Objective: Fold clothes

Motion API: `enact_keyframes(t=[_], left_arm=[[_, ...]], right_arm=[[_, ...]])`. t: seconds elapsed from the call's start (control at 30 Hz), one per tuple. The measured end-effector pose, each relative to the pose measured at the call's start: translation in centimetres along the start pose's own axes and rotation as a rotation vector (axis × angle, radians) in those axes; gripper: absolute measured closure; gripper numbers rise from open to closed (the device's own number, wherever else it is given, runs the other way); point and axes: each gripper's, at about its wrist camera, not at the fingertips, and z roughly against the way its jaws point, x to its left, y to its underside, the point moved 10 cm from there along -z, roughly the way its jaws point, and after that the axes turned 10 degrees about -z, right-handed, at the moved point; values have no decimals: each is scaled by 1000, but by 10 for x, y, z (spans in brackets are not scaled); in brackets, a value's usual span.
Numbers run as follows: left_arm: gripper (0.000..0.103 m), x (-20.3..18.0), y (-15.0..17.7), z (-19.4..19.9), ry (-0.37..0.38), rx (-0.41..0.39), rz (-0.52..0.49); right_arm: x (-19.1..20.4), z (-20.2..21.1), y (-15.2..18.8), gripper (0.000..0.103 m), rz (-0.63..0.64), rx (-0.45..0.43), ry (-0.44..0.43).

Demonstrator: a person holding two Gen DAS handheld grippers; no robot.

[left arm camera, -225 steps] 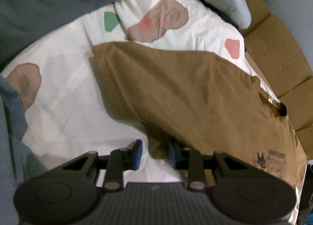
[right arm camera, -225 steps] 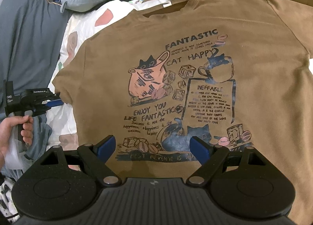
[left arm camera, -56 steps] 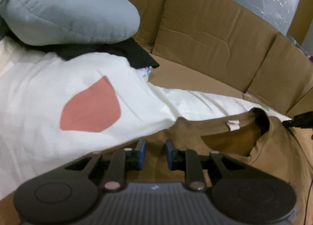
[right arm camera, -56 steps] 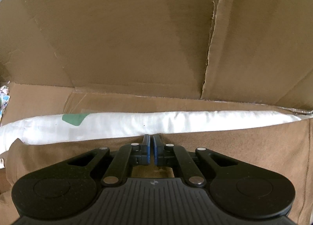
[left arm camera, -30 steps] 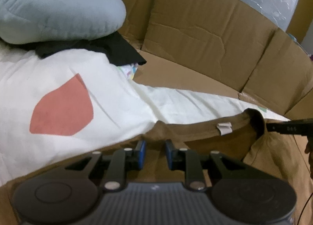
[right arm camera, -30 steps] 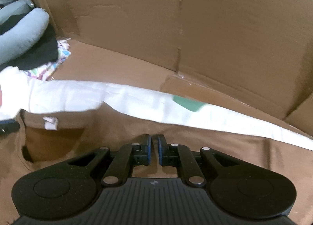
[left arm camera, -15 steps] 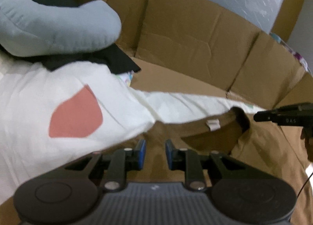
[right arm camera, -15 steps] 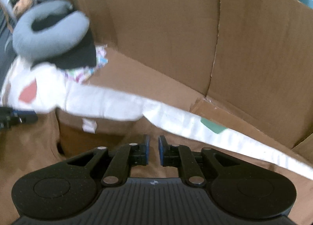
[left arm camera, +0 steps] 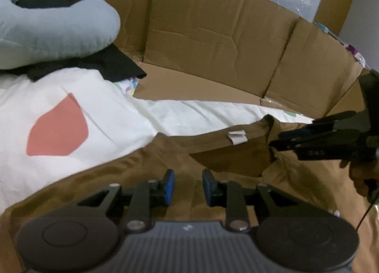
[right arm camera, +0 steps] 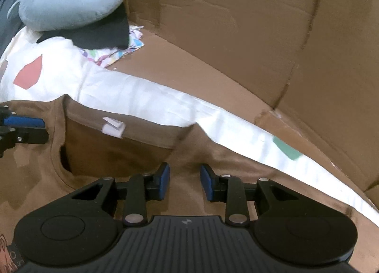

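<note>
A brown T-shirt lies on a white sheet, its collar and white neck label facing me. My left gripper hovers over the shoulder left of the collar, open, with nothing between its blue pads. The right gripper is open just above the shirt, right of the collar, and its neck label sits ahead to the left. Each gripper appears in the other's view: the right gripper held by a hand, the left gripper at the left edge.
A cardboard wall stands close behind the sheet. A grey-blue neck pillow rests on dark cloth at the back left. The sheet carries red and green patches.
The right gripper went from shut on the shirt's shoulder to open, letting the fabric go, and its view swung left toward the collar. The left gripper's gap stayed the same.
</note>
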Motion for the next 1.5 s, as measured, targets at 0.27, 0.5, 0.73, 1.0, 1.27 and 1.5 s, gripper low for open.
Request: enact_keyframes(t=[0.27,0.5,0.73,1.0,1.27,1.5], left_arm=[[66,16,9,51,-24,-14,43],[57,37,30,115,-93,5,62],[57,38,51,186,-136,12,181],[57,19,49,281,-167,33,267],[56,4,47,374,-204,60,283],[56,-6,62,435,-251,112,359]], right_arm=[[-2,36,-9,65,-28,-34,-24],[-22,105,-3,64,-45,-46,-55],[-56,200,1,64,-81,-47,-44],[-89,323,11,63,-140,-33,-30],[-102,443,-7,58,-204,-92,-25],[-97,526,-6,58,-200,-90,-51]])
